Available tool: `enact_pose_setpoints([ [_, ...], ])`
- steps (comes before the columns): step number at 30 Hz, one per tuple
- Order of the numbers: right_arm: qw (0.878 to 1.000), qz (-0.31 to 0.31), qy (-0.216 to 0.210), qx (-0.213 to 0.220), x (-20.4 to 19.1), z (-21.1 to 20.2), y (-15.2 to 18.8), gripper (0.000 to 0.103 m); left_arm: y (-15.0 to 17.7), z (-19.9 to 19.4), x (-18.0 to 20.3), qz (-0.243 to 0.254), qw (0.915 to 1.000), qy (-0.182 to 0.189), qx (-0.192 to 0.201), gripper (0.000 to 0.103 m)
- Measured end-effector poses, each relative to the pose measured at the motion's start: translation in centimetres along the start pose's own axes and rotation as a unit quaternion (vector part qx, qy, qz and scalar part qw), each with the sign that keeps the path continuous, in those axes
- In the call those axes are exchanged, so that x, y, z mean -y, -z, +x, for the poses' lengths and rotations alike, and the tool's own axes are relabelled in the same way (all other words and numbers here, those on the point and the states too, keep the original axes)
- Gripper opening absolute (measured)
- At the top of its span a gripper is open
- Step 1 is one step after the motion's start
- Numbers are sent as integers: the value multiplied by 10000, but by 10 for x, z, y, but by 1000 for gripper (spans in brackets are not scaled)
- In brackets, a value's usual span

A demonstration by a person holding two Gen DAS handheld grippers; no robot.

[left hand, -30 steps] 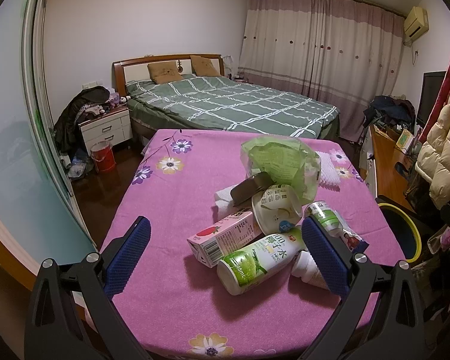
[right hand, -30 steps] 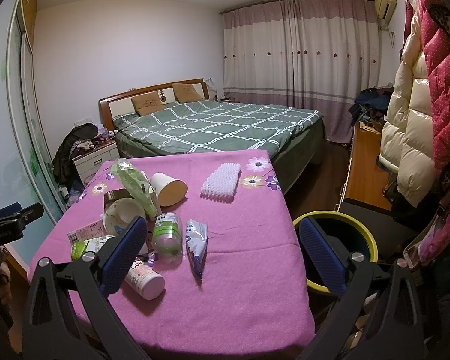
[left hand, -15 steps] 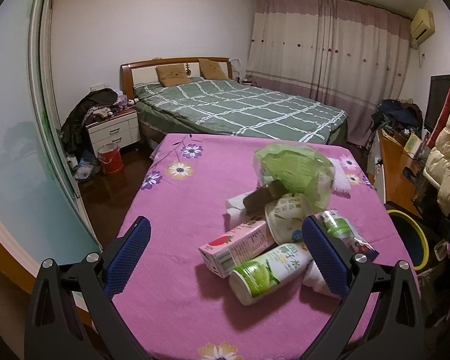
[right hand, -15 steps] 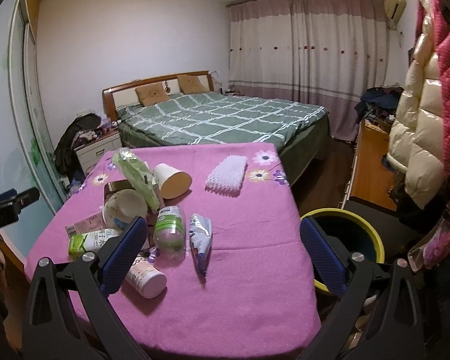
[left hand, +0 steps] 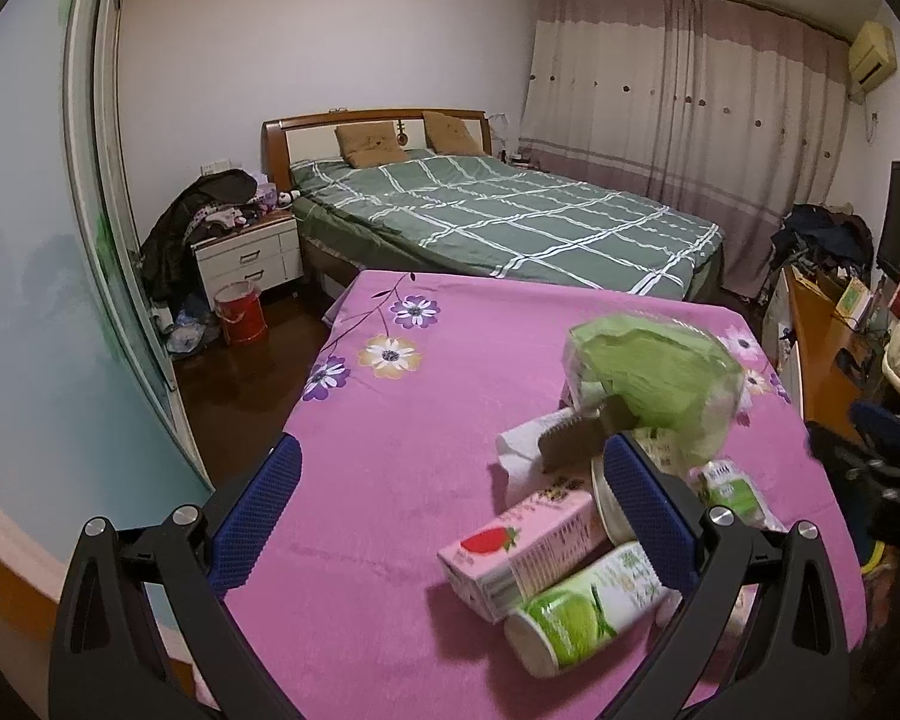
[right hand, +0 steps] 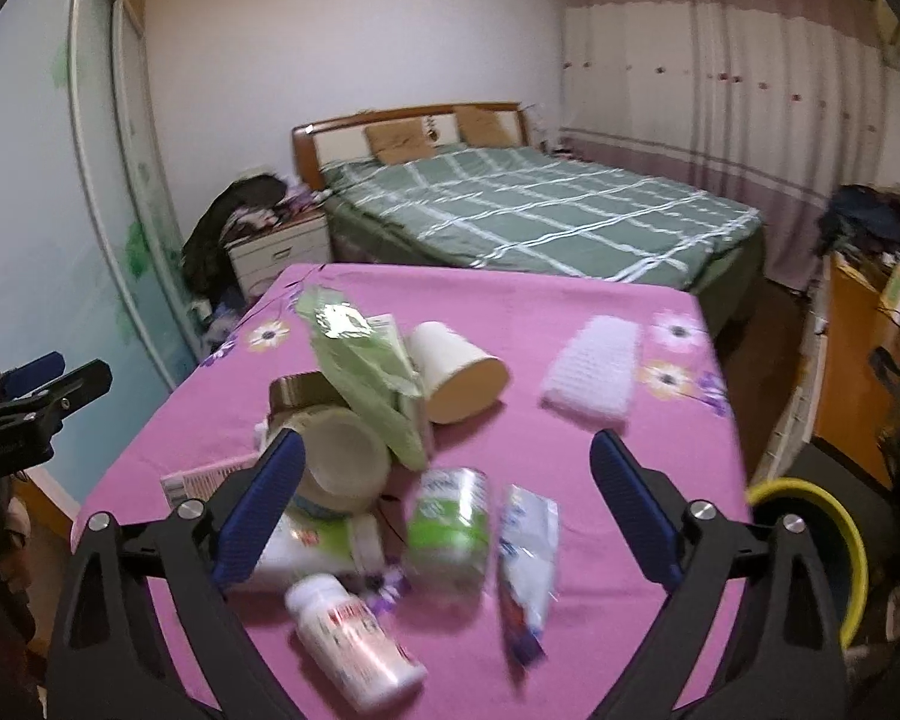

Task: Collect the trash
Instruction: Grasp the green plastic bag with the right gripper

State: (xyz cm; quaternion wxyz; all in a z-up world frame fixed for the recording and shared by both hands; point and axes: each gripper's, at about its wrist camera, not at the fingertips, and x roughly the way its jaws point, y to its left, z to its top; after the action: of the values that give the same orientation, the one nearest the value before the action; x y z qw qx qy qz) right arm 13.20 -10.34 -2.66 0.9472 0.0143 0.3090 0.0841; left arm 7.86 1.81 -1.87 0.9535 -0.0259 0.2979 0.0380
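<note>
Left gripper [left hand: 447,507]: fingers spread wide, nothing clasped, hovering over the near edge of the pink flowered tablecloth [left hand: 390,456]. Bare cloth between the fingers; trash heap crowded against and behind the right finger [left hand: 645,516]. Just inside that finger, a pink strawberry carton [left hand: 519,558] lying flat, touching a green-and-white drink bottle [left hand: 582,609] that passes under the fingertip. Beyond the fingertip, a green plastic bag [left hand: 654,381] over a brown strip and white crumpled paper [left hand: 525,447].

Right gripper [right hand: 444,507]: fingers released and empty, jaws just narrowed slightly from their widest, no item pressed by either pad. Between the fingers, a green-labelled bottle [right hand: 450,531] on its side, with a white-and-blue snack packet [right hand: 525,564] just beside it toward the right finger. Nearer the camera, a white pill bottle [right hand: 354,639] with red print. Behind the left finger [right hand: 261,507], a round paper bowl [right hand: 342,468] and a white-green bottle, partly hidden. Beyond the fingertips, the green bag [right hand: 369,372] leaning by a tipped paper cup [right hand: 456,375]; farther toward the right, a white knitted pad [right hand: 594,369] well apart from the heap. Outside the right finger, below the table edge, a yellow-rimmed bin [right hand: 822,546]. View blurred.
</note>
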Motion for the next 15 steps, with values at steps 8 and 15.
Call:
enact_pose_setpoints([
  [8, 9979, -437, -156, -451, -28, 70, -24, 80, -9, 25, -12, -135, 9998, -99, -81, 99],
  [15, 9970, -386, -312, -592, -34, 101, -32, 55, -7, 42, -17, -151, 9996, -131, -223, 99],
])
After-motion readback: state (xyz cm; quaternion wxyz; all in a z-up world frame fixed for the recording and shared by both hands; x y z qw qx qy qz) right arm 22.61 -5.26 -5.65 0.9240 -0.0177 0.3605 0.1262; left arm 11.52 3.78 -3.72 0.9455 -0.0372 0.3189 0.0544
